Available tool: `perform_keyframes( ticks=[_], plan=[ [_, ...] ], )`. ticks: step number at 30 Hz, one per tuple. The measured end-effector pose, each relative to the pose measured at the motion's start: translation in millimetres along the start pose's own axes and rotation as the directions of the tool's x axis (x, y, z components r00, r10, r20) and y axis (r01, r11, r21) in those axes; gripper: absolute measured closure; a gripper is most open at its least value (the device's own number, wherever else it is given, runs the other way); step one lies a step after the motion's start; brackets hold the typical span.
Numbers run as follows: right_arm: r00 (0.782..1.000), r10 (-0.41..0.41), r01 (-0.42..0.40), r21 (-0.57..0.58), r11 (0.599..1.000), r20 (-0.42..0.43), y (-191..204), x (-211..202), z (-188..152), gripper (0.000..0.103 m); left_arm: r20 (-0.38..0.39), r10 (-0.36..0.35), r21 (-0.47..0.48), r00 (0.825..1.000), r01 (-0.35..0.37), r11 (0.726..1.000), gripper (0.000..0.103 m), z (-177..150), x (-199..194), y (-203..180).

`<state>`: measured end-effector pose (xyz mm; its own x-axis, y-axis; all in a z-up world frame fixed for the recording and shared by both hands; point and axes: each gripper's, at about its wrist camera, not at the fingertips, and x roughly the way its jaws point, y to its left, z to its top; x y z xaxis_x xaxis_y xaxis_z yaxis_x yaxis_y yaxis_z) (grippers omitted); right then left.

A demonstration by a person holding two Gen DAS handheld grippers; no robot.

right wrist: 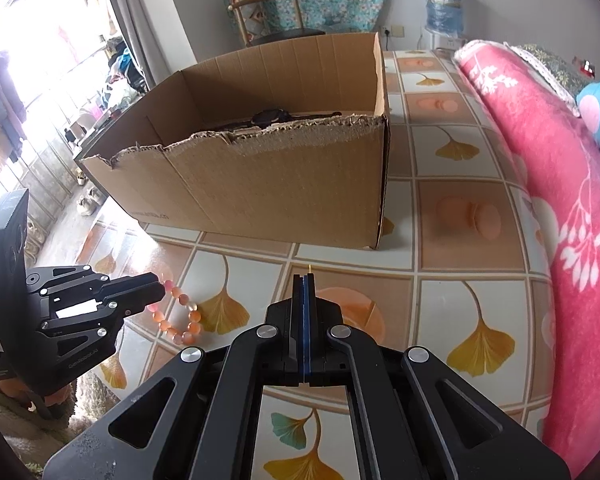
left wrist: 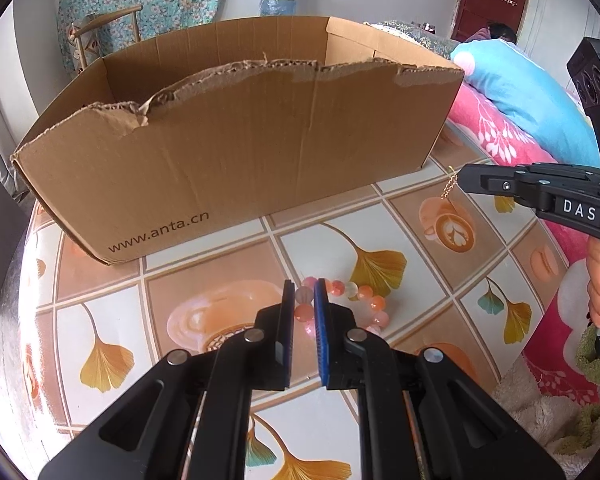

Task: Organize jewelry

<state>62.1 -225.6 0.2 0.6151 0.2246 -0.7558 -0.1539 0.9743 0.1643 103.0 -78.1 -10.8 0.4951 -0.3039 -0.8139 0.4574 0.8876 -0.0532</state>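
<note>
Your left gripper (left wrist: pixel 304 290) has its fingers pinched on the beaded bracelet (left wrist: pixel 356 304), beads caught between the pads while the rest of the loop trails to their right on the tablecloth (left wrist: pixel 220 280). Your right gripper (right wrist: pixel 305 278) is pressed tight on a thin gold chain (left wrist: pixel 449 186) that dangles just off its tips. Both pieces look gripped for carrying to the cardboard box (left wrist: pixel 236 168) standing beyond the fingers.

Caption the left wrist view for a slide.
Left tongs grip a bead bracelet on the tablecloth before a cardboard box.

Left gripper (left wrist: pixel 304 292) jaws nearly closed; right gripper (right wrist: pixel 305 278) jaws clamped together.
</note>
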Motion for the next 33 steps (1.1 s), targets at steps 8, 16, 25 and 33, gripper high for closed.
perform_keyframes(
  ticks=[8, 16, 25, 33],
  plan=[
    [1.000, -0.004, 0.004, 0.016, 1.000, 0.000, -1.8, -1.1, -3.3, 0.103, 0.015, -0.019, -0.028, 1.000, 0.020, 0.999, 0.094, -5.0, -2.6, 5.2],
    [1.000, 0.021, -0.020, 0.070, 0.997, -0.008, -15.0, 2.6, -9.0, 0.103, 0.023, -0.073, -0.060, 0.997, 0.075, 0.995, 0.093, -9.7, -2.4, 18.0],
    [0.998, 0.054, -0.049, 0.112, 0.992, -0.037, -25.9, 10.5, -12.7, 0.092, 0.024, -0.078, -0.036, 0.997, 0.079, 0.996, 0.070, -10.4, -8.0, 16.6],
    [0.997, -0.025, 0.033, 0.103, 0.994, -0.076, -32.4, 14.2, -26.4, 0.046, -0.018, -0.050, 0.002, 0.999, 0.050, 0.999, 0.031, -22.7, -2.5, 12.5]
  ],
)
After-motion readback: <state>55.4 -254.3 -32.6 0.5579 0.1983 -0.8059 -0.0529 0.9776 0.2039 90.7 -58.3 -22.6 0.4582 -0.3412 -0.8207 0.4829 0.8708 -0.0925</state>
